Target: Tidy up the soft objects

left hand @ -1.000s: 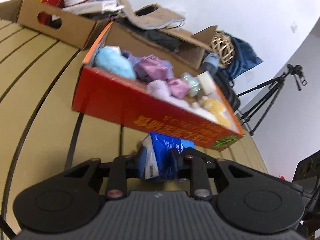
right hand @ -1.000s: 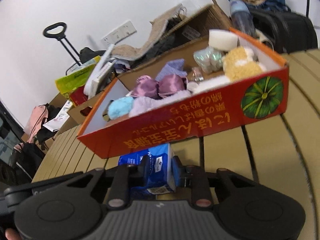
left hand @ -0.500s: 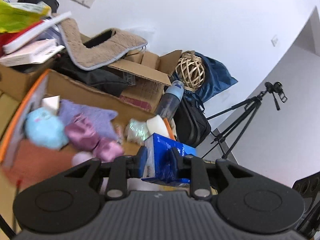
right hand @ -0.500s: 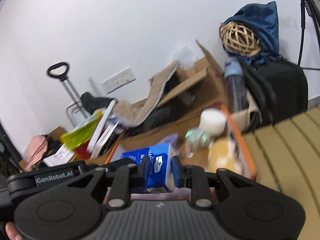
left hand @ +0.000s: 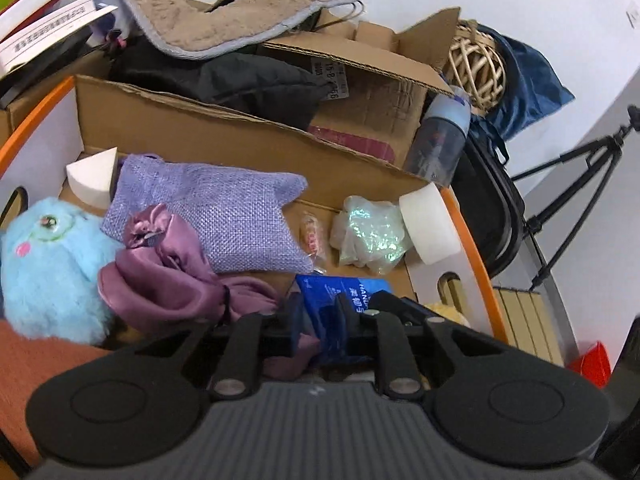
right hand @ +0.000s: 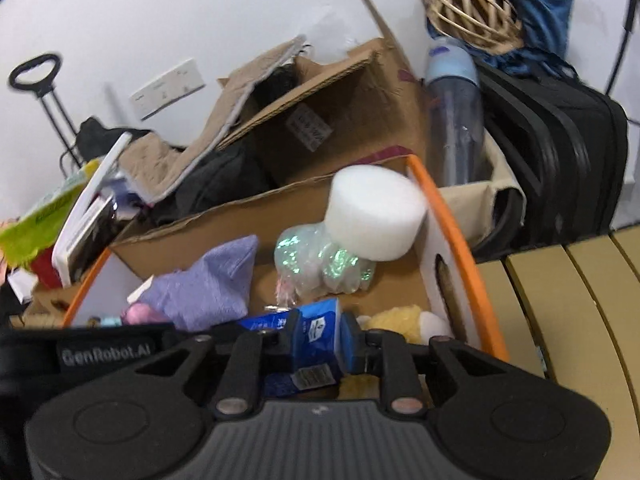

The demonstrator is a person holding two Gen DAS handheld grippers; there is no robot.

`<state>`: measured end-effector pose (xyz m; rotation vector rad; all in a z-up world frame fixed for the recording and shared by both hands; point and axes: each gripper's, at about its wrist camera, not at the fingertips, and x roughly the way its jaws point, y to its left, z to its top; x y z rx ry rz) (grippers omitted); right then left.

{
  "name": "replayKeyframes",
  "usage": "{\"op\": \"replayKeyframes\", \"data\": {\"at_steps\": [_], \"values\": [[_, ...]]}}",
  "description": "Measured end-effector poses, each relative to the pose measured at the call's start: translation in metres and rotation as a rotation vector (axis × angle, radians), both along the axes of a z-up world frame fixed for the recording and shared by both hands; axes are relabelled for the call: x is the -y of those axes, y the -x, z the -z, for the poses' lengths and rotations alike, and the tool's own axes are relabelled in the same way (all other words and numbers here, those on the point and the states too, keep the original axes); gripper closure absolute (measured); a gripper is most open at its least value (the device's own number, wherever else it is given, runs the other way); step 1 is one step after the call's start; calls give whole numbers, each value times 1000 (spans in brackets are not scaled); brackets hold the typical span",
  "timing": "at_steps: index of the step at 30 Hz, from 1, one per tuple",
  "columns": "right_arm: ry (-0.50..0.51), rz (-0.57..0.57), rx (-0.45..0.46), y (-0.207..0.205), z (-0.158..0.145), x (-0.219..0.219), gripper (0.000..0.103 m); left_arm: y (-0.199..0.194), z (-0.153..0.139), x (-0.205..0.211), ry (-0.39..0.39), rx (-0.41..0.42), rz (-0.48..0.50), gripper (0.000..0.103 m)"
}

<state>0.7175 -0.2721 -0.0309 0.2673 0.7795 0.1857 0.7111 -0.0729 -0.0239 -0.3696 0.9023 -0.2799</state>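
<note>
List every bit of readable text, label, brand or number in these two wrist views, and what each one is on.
"GenRobot.AI": side of the left hand-held gripper, seen in the right wrist view.
"HAND...": cut-off white letters on the blue tissue pack; the characters beside them are too small to read.
Sticker on the cardboard box: digits, upside down and too blurred to read.
White printed card: rows of print, too small.
Barcode label on the pack: unreadable.

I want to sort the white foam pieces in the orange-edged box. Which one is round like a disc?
The round foam disc leaning at the box's right end, beside the iridescent bag. The other foam piece, at the far left corner, is wedge-shaped.
</note>
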Motion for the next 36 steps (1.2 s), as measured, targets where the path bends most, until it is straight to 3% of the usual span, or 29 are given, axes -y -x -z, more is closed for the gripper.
{"op": "replayKeyframes", "data": {"at_steps": [4, 8, 10, 12, 15, 20, 25, 27, 29, 30, 34, 36], "values": [[75, -33, -3, -4, 2, -10, 85, -5, 4, -2, 10, -19, -8, 88], [89, -37, 11, 4, -2, -13, 86, 0, -5, 0, -18, -6, 30, 85], [71, -34, 18, 11, -12, -9, 82, 10, -18, -2, -30, 19, 34, 79], [82, -30, 46, 17, -27, -8, 82, 20, -34, -5, -58, 48, 37, 67], [90, -37, 86, 32, -56, -7, 82, 43, -67, -14, -164, 114, 12, 64], [141, -40, 133, 68, -109, -7, 82, 84, -118, -39, -245, 202, -45, 60], [170, -28, 203, 132, -157, -10, 79, 158, -170, -67, -279, 321, -91, 40], [166, -21, 240, 169, -172, -11, 66, 197, -184, -74, -314, 389, -103, 28], [166, -23, 281, 209, -182, -13, 54, 236, -194, -80, -357, 442, -108, 24], [171, -28, 304, 231, -186, -16, 53, 256, -198, -82, -370, 467, -121, 22], [191, -31, 406, 321, -191, -26, 51, 341, -208, -91, -325, 550, -168, 13], [183, -40, 433, 364, -187, -32, 43, 386, -206, -90, -314, 582, -181, 3]]}}
